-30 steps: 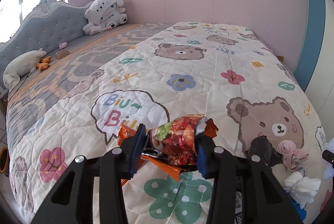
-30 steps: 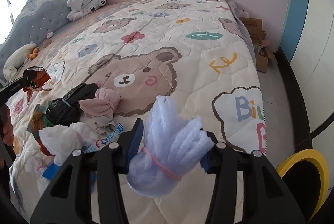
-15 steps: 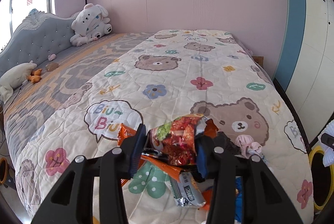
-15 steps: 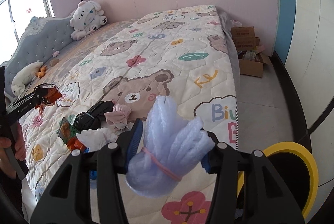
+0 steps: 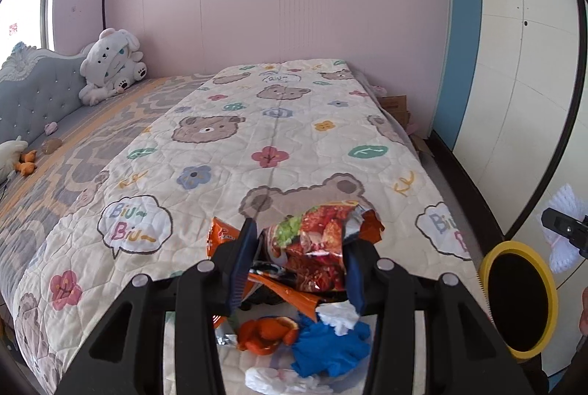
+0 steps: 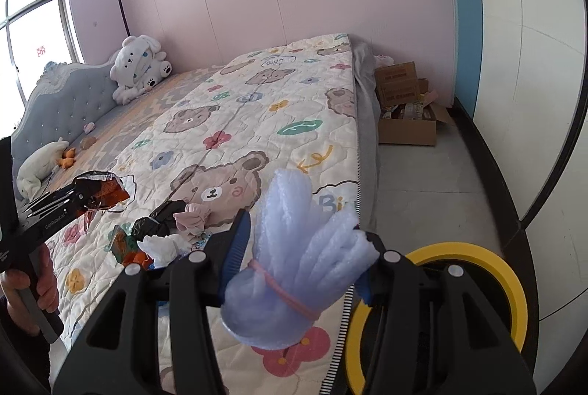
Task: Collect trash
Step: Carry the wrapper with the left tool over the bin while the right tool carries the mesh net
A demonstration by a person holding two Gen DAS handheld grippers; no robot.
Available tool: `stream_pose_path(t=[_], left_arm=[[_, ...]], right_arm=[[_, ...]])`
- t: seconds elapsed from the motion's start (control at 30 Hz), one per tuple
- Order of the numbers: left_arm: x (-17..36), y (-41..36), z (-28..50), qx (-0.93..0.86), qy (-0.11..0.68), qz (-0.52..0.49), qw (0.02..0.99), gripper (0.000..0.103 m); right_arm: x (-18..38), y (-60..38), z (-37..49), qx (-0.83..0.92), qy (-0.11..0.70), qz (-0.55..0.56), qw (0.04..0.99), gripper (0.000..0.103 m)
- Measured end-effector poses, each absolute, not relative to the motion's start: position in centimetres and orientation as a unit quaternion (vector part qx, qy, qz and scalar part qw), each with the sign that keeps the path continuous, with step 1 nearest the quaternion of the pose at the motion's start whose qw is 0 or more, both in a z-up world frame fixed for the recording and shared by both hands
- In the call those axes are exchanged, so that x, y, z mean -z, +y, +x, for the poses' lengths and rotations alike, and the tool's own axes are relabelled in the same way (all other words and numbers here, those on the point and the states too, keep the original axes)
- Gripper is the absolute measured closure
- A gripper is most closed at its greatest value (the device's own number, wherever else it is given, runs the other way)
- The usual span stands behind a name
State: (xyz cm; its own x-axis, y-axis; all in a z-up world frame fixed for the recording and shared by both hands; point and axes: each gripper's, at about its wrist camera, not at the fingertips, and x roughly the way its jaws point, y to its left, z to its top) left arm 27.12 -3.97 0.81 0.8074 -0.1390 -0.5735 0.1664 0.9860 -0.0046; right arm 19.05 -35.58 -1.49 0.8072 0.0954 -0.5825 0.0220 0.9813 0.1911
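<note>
Now lifted higher than a second ago, the left tool [image 5: 297, 262] in its own wrist view stays clamped on a crinkled, glossy red-and-orange snack wrapper [image 5: 318, 248], held above the quilted bear-print bedspread [image 5: 228, 152]; where the earlier frame showed only bedding beyond the wrapper, a round yellow-rimmed bin [image 5: 518, 295] with a dark mouth has come into sight on the floor at right, and a loose heap of litter lies on the quilt beneath the tool's fingers: a blue rubber glove [image 5: 330, 347], orange peel [image 5: 264, 336] and crumpled white tissue [image 5: 336, 316]. From the right wrist view, the right tool [image 6: 301, 251] remains closed on a soft, ribbed bundle of pale foam sheet [image 6: 297, 255], cinched by a pink rubber band, and has swung from over the quilt to the bed's edge, with the yellow bin [image 6: 511, 281] just beside it on the grey floor. Further left, a black bag [image 6: 154, 222] and a knotted pink cloth [image 6: 193, 214] lie touching on the bedspread, while open cardboard boxes [image 6: 404, 108] sit against the pink wall.
</note>
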Motion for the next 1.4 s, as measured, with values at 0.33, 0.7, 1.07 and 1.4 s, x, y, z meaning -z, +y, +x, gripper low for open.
stream_pose_path(t=[0.33, 0.7, 1.07, 1.4], left_arm=[[-1.7, -11.4, 25.1, 0.149, 0.291, 0.036, 0.944, 0.062], [-1.7, -18.9, 23.4, 0.217, 0.292, 0.051, 0.93, 0.062], [0.0, -24.6, 22.7, 0.265, 0.311, 0.058, 0.911, 0.062], [2.9, -28.9, 22.7, 0.291, 0.34, 0.073, 0.891, 0.062]], right_arm=[[0.3, -40.9, 15.3, 0.021, 0.292, 0.11, 0.95, 0.055], [-0.1, -46.1, 12.5, 0.056, 0.282, 0.129, 0.949, 0.054], [1.3, -50.2, 11.2, 0.083, 0.285, 0.15, 0.943, 0.054], [4.2, -53.1, 11.7, 0.097, 0.301, 0.172, 0.933, 0.053]])
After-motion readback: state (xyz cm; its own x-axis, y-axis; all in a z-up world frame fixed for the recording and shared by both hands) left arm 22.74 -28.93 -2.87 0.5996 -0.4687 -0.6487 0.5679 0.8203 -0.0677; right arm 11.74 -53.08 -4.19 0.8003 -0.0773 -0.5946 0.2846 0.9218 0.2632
